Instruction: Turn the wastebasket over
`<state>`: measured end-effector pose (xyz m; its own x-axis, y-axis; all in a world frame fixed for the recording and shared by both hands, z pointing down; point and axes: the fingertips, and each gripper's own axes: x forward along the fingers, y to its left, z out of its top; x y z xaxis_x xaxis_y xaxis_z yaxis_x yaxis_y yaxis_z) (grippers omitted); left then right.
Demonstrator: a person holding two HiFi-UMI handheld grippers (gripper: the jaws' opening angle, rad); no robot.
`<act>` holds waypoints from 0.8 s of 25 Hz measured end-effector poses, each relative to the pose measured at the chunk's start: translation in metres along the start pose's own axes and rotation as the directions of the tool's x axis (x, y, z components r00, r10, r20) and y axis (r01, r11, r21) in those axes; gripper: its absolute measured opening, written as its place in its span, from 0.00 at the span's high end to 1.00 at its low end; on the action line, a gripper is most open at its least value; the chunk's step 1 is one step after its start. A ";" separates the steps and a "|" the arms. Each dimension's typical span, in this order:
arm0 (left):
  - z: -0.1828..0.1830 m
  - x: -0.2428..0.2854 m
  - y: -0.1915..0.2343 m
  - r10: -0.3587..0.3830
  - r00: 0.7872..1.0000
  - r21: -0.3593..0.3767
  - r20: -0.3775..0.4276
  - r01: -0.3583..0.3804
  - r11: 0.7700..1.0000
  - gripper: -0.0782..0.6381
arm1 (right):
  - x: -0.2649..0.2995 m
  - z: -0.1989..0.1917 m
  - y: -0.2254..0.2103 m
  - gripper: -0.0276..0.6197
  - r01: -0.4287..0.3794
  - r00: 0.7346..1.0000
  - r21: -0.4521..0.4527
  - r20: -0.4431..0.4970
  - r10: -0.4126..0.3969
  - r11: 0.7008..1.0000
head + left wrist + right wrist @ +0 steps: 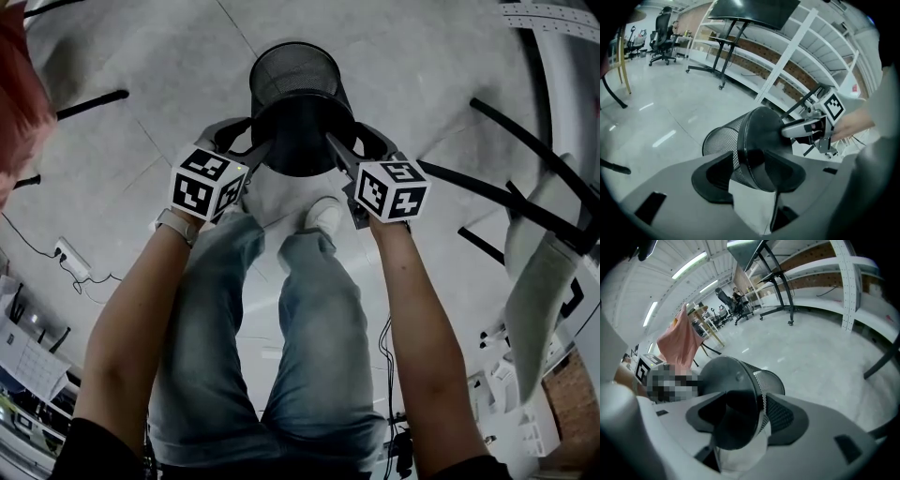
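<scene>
My left gripper (246, 145) is clamped on the near end of the black mesh wastebasket (298, 89), above a pale concrete floor (169, 84). In the left gripper view the edge of the basket's solid bottom sits between the two jaws. One jaw lies against the mesh wall and the other across the flat bottom face.

The wastebasket hangs between both grippers, tipped so that its solid bottom faces me and its open mouth points away and down toward the floor. Below it in the head view are my white shoe (325, 217) and blue jeans (309, 328).

My right gripper (352, 150) grips the opposite side of the same bottom edge. In the right gripper view one jaw covers the dark bottom face and the other presses the mesh wall just beside it. The marker cubes on the two grippers sit level with each other, one on either side of the basket.

Farther right, white shelving (787, 51) runs along the wall. A pink cloth (679, 345) hangs over furniture in the background of the right gripper view.
</scene>
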<state>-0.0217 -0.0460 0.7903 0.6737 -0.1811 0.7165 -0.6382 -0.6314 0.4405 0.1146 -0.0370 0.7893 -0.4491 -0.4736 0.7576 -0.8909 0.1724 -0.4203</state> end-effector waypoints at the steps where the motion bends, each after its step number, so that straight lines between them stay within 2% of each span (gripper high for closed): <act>1: 0.001 0.000 0.001 -0.001 1.000 -0.002 0.011 0.001 1.000 0.60 | 0.000 0.000 -0.001 0.55 0.001 1.000 0.005 0.013 -0.002 1.000; 4: -0.003 -0.001 -0.002 -0.013 1.000 -0.011 -0.009 0.013 1.000 0.60 | -0.003 -0.005 0.001 0.55 -0.002 1.000 0.009 0.009 0.002 1.000; 9: -0.032 -0.012 -0.012 -0.022 0.995 -0.045 -0.102 0.018 0.999 0.61 | -0.013 -0.030 0.014 0.55 -0.049 0.997 0.057 -0.057 0.052 0.997; 14: -0.077 -0.020 -0.034 -0.033 0.978 -0.054 -0.207 0.022 0.998 0.61 | -0.026 -0.076 0.030 0.54 -0.082 0.985 0.084 -0.148 0.094 0.993; 18: -0.111 -0.022 -0.046 -0.043 0.960 -0.042 -0.278 0.033 0.999 0.60 | -0.032 -0.119 0.038 0.54 -0.094 0.964 0.087 -0.242 0.112 0.992; 20: -0.125 -0.020 -0.050 -0.054 0.954 -0.072 -0.296 0.034 0.997 0.60 | -0.033 -0.137 0.038 0.54 -0.095 0.954 0.098 -0.276 0.118 0.991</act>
<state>-0.0497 0.0838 0.8218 0.5666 0.0847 0.8196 -0.6401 -0.5811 0.5026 0.0856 0.1035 0.8170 -0.5528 -0.1931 0.8106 -0.8333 0.1312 -0.5370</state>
